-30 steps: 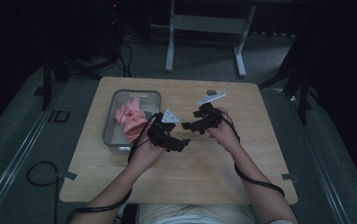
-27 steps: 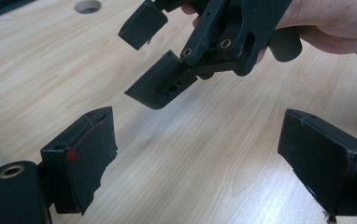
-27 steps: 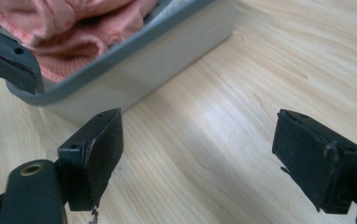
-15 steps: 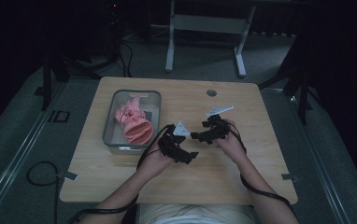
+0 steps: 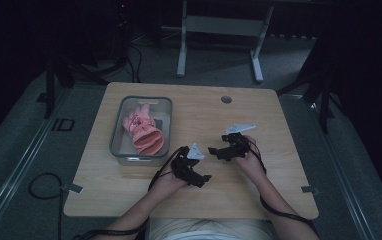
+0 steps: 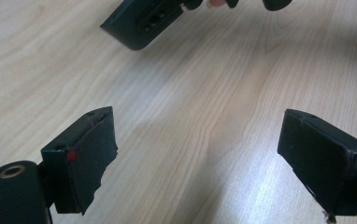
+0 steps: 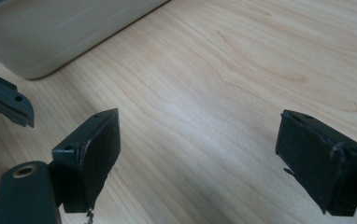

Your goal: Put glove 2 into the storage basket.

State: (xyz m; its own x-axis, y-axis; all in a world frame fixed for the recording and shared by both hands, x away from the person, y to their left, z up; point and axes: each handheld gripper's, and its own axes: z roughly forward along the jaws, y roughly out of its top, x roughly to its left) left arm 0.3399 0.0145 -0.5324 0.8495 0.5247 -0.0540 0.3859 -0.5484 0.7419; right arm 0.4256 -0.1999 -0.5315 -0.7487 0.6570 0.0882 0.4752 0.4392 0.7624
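while the room around it lies almost black, the pale wooden table with rounded corners (image 5: 129,195) takes what light there is, its grain running in long streaks under both gripper views. a round hole (image 5: 226,99) sits near its far edge, and beyond that a grey metal stand (image 5: 219,30) rises from the dim carpeted floor (image 5: 19,150), with dark cables trailing at the far left. on the left half of the table rests a clear, grey-rimmed rectangular plastic bin (image 5: 116,145) holding crumpled pink rubber gloves (image 5: 143,131), which lie heaped toward its near right corner. the left gripper (image 5: 205,178) hovers low near the bin's near right corner, its jaws spread wide with nothing between them; the right gripper (image 5: 213,151) sits just right of it, pointed left toward the bin, jaws likewise wide apart and empty. the person's forearms are cut off at the near edge, and the gloves' shape is hard to make out in the gloom.
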